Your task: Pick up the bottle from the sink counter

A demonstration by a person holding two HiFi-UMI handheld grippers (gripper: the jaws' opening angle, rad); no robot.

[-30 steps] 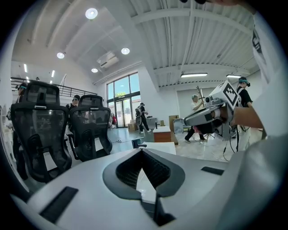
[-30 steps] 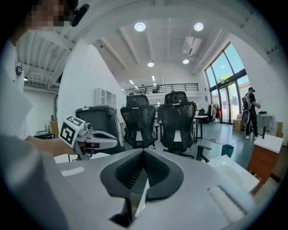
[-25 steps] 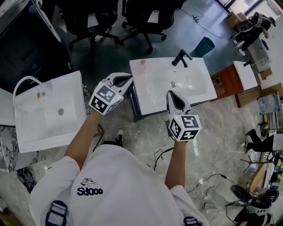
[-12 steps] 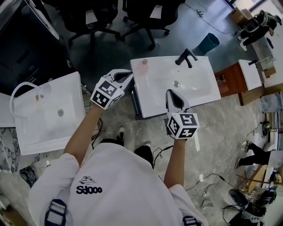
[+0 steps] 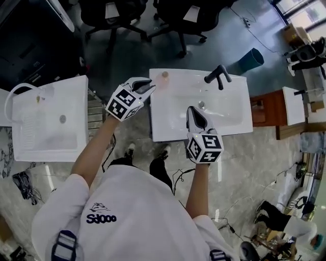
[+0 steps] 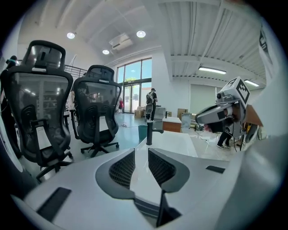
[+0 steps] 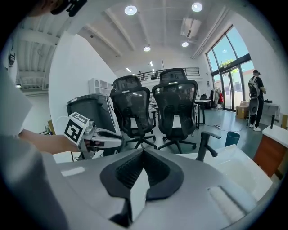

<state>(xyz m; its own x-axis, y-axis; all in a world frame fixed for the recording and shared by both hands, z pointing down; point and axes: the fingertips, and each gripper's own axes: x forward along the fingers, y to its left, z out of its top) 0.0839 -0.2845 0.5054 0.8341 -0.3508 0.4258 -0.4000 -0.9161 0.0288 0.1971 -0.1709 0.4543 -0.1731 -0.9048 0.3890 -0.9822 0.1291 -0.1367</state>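
Note:
A small pale bottle (image 5: 164,75) stands at the back left corner of the white sink counter (image 5: 234,114), which carries a black faucet (image 5: 216,76). My left gripper (image 5: 149,83) hangs at the counter's left edge, just short of the bottle. Its jaws have just been opening and stand open with nothing between them (image 6: 141,155); in that view the faucet (image 6: 149,130) lies ahead and I cannot make out the bottle. My right gripper (image 5: 192,109) is over the front of the basin, shut and empty (image 7: 143,152). It sees the left gripper (image 7: 96,134).
A second white sink (image 5: 46,120) stands to the left. Black office chairs (image 5: 117,10) are behind the counter, a teal bin (image 5: 253,58) at the back right and a wooden cabinet (image 5: 265,109) on the right. Cables (image 5: 178,176) lie on the floor.
Both grippers have moved forward toward the sink: the left now reaches its left edge near the bottle, the right is over the basin front. The left jaws have parted.

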